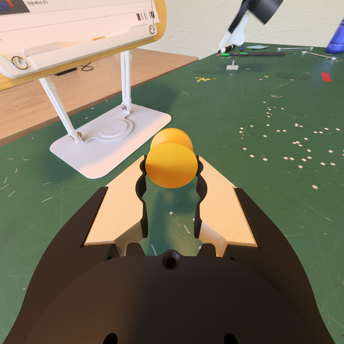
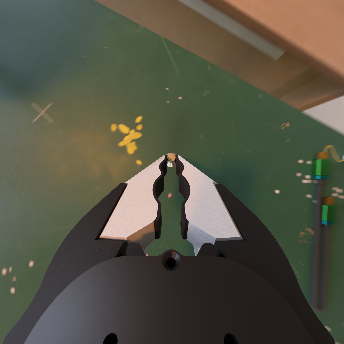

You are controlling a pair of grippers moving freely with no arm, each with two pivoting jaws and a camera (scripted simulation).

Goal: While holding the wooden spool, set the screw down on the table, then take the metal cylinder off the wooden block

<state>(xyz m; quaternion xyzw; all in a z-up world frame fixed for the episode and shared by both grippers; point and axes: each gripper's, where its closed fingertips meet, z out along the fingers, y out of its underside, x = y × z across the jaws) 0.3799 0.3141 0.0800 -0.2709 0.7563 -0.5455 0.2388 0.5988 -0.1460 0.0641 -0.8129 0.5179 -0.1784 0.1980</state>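
Note:
My left gripper [image 1: 171, 167] is shut on the yellow wooden spool [image 1: 171, 160] and holds it above the green mat. My right gripper [image 2: 171, 159] is shut on the small screw [image 2: 171, 158] at its fingertips, above the mat and pointing down at it. In the left wrist view the right gripper [image 1: 220, 50] shows far off at the upper right, tips close to the mat. A little nearer than it, a pale wooden block [image 1: 232, 67] lies on the mat with the short metal cylinder [image 1: 233, 62] standing upright on it.
A white tilted stand [image 1: 111, 137] with a paper-covered board [image 1: 74, 33] stands at the left on the green mat [image 1: 242, 186]. Pens, a dark cable [image 1: 256, 54] and a blue bottle [image 1: 337, 41] lie at the far edge. A green-ended cable [image 2: 321, 204] lies right of my right gripper.

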